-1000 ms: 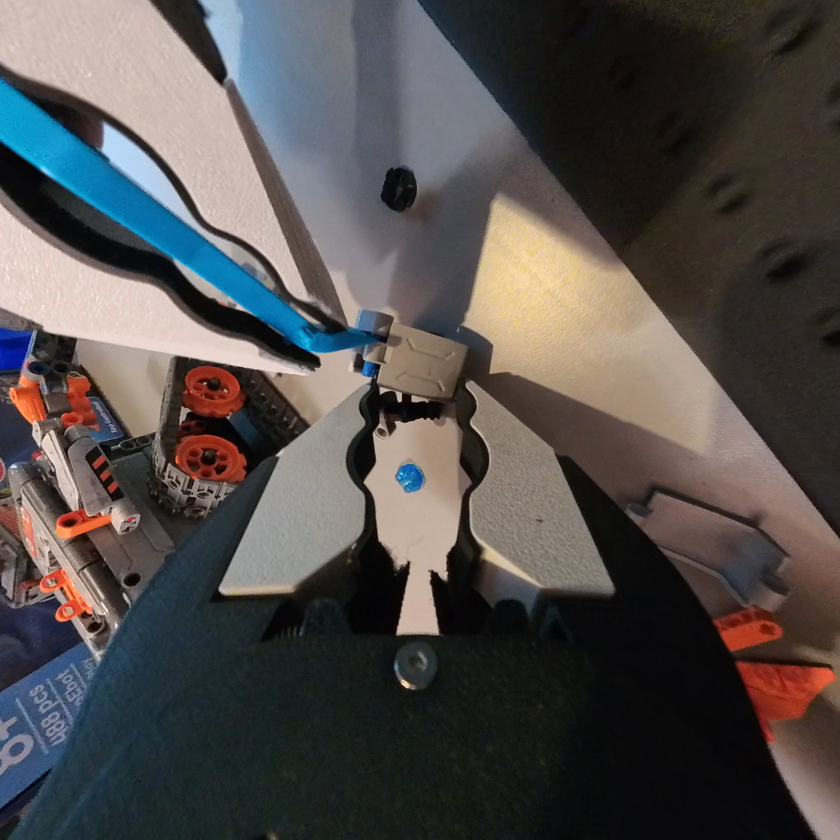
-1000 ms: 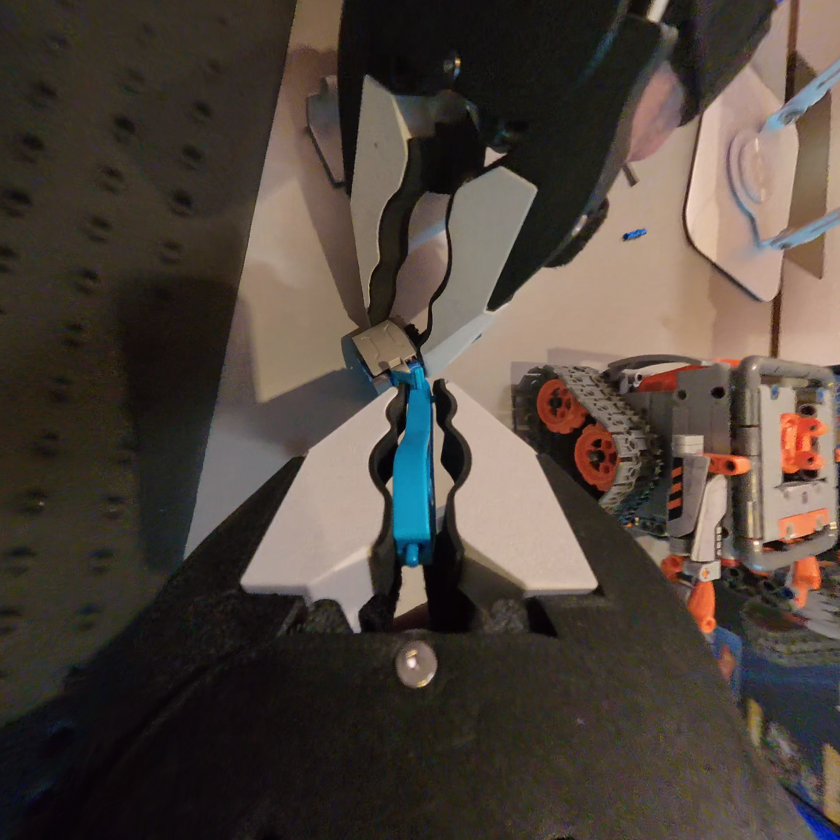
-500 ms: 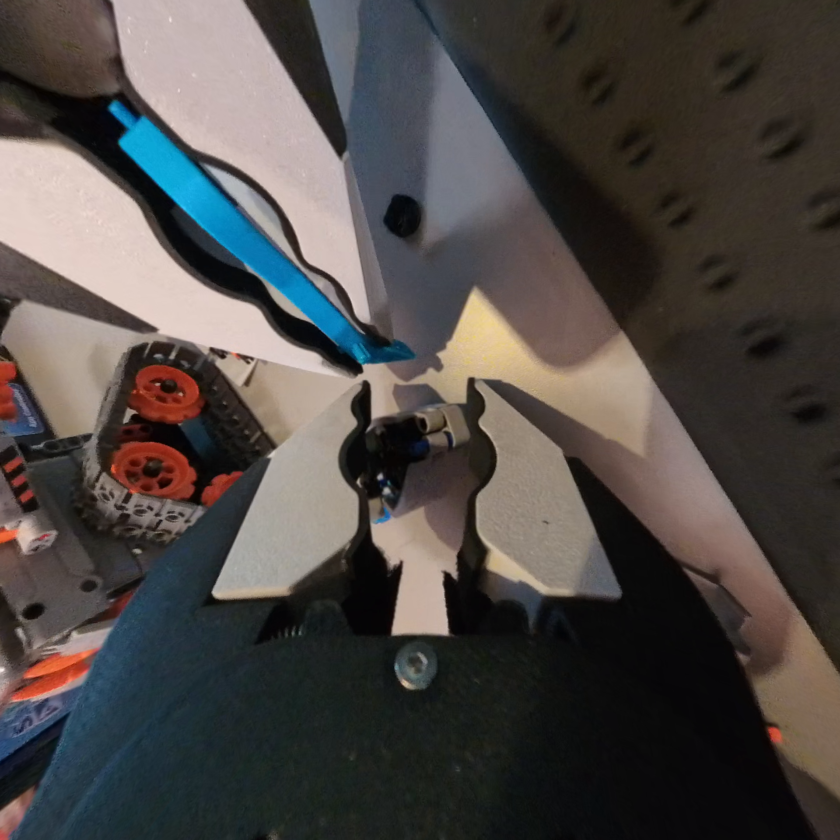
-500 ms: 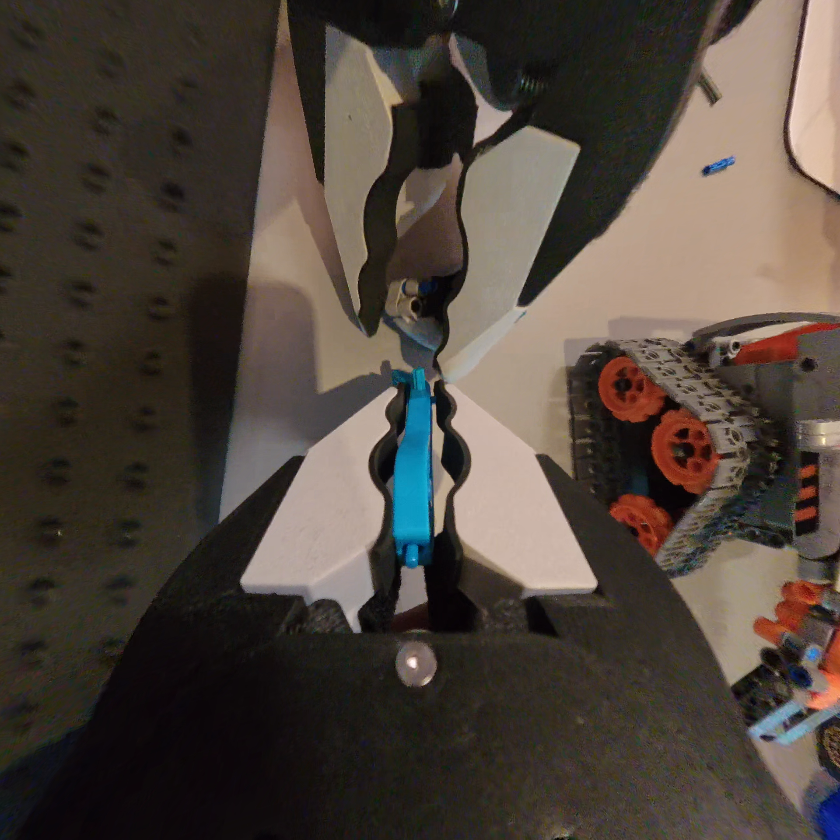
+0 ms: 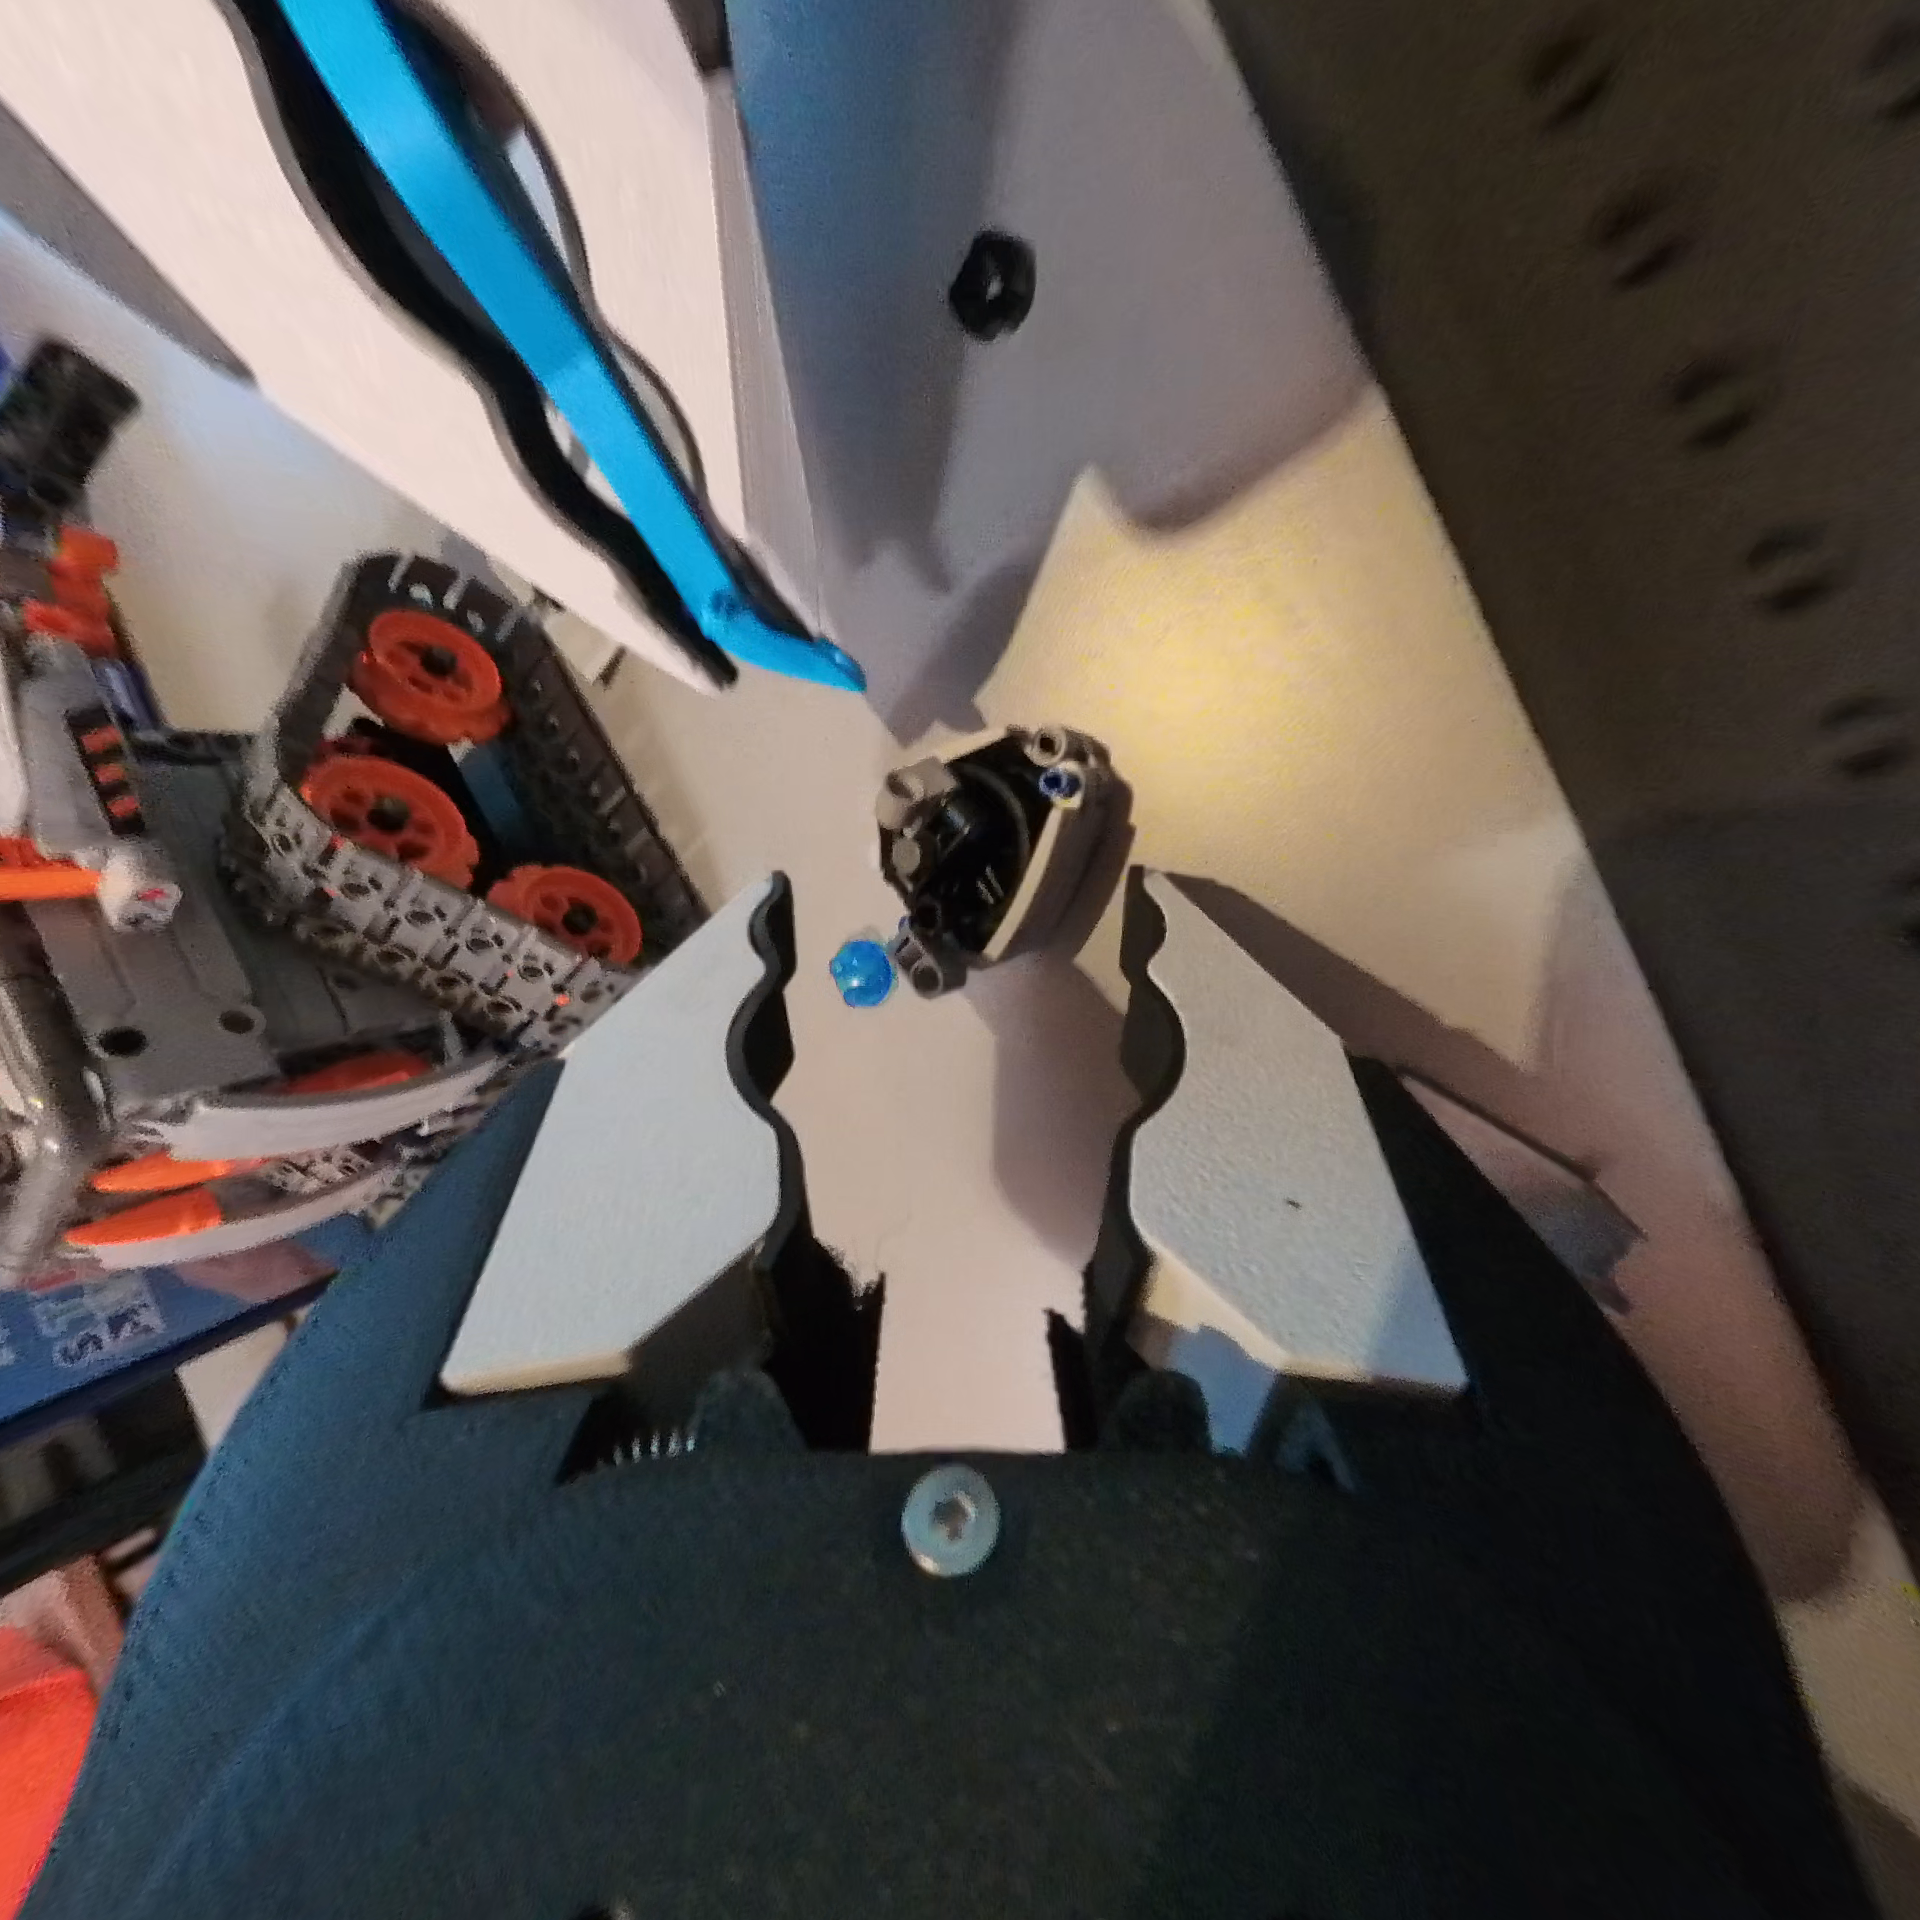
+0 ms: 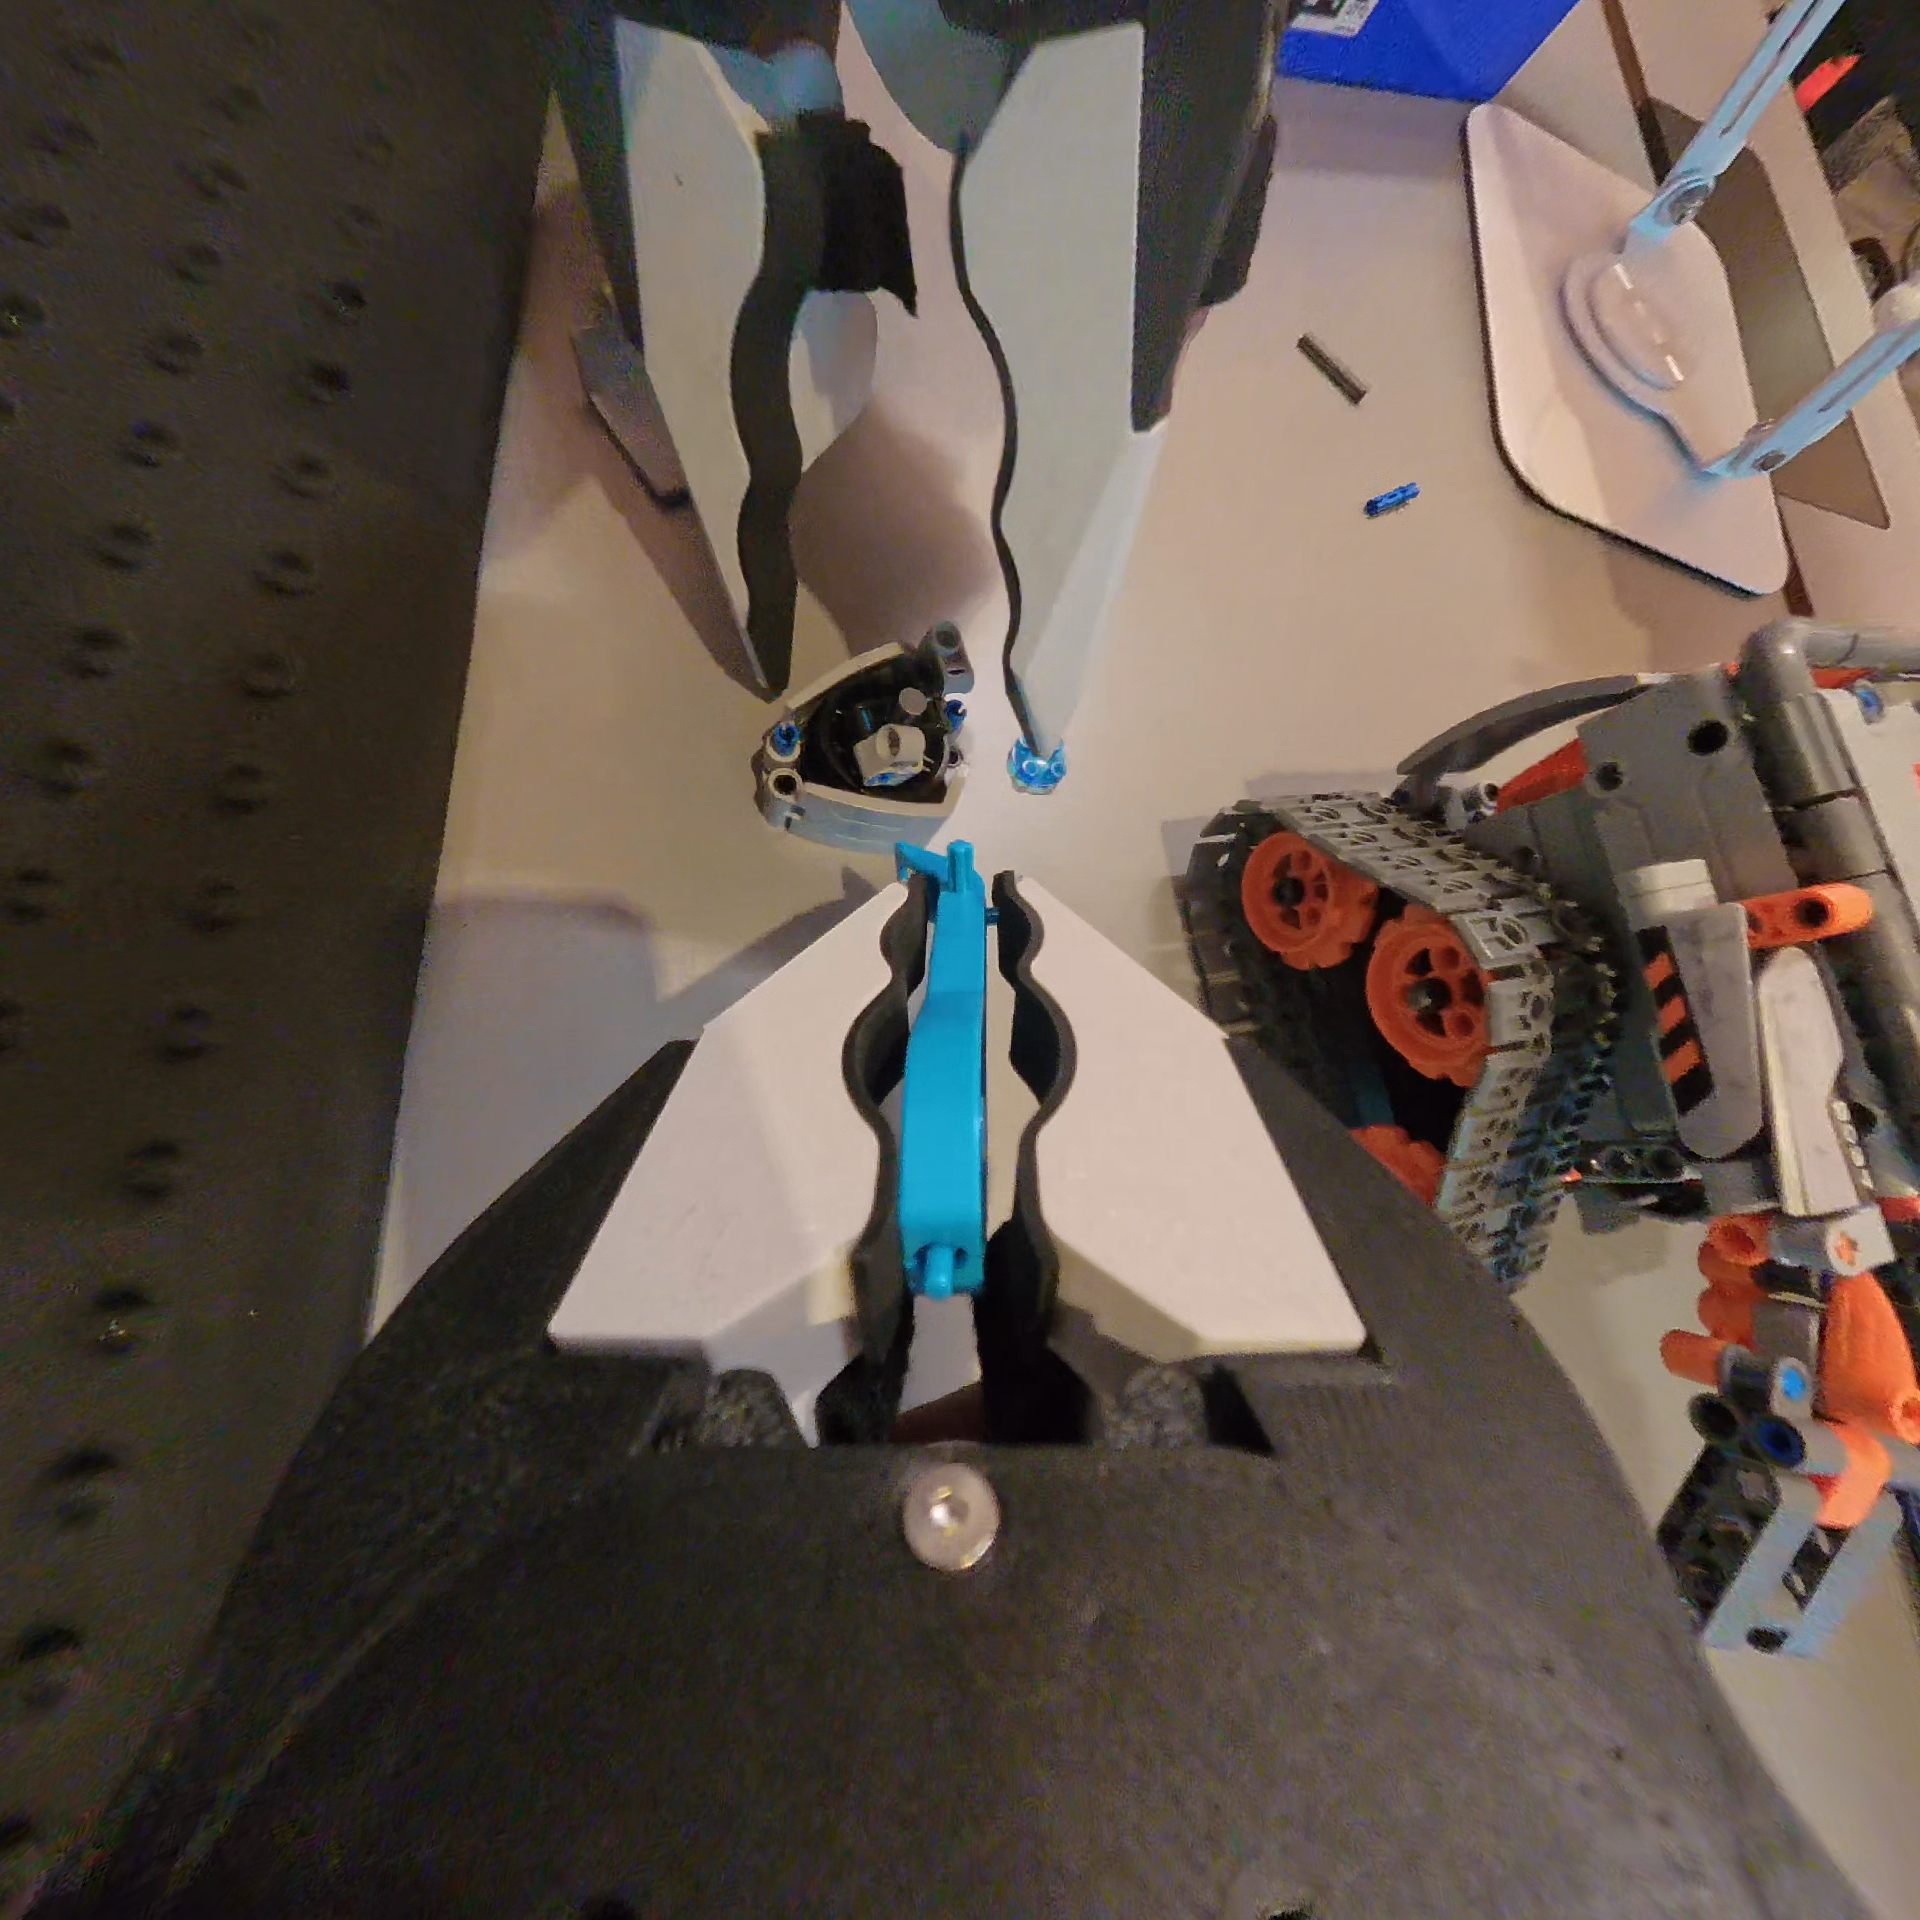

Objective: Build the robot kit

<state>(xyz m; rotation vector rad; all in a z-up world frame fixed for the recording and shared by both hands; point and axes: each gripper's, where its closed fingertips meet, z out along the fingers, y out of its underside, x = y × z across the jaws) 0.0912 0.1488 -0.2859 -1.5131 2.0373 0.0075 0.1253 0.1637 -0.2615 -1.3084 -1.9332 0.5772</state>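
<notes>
My left gripper [image 5: 956, 894] is open and empty. A small grey and black brick assembly [image 5: 997, 842] lies on the white table just beyond its fingertips, free of both. A tiny blue round stud [image 5: 862, 974] lies beside it. My right gripper [image 6: 954, 888] is shut on a blue brick-separator tool [image 6: 945, 1070], whose tip points at the assembly [image 6: 862, 758] from a short gap away. In the right wrist view the left gripper [image 6: 899, 696] hangs open over the assembly and the stud [image 6: 1036, 769]. In the left wrist view the tool [image 5: 582, 416] shows at upper left.
A tracked brick vehicle with orange wheels [image 6: 1455, 987] stands to the right, and shows in the left wrist view [image 5: 416, 831]. A black perforated panel [image 6: 208, 727] borders the table. A white stand base [image 6: 1621, 416], a blue pin [image 6: 1392, 501] and a black bar [image 6: 1330, 369] lie farther back. About 5 centimeters separates my left fingertips from my right. The left tips stand about 4 centimeters off the tiny blue round stud [image 5: 862, 974].
My left gripper has opened and let go of the grey assembly, which now lies on the table. The blue tool has come off the assembly. The two grippers have drawn apart.
</notes>
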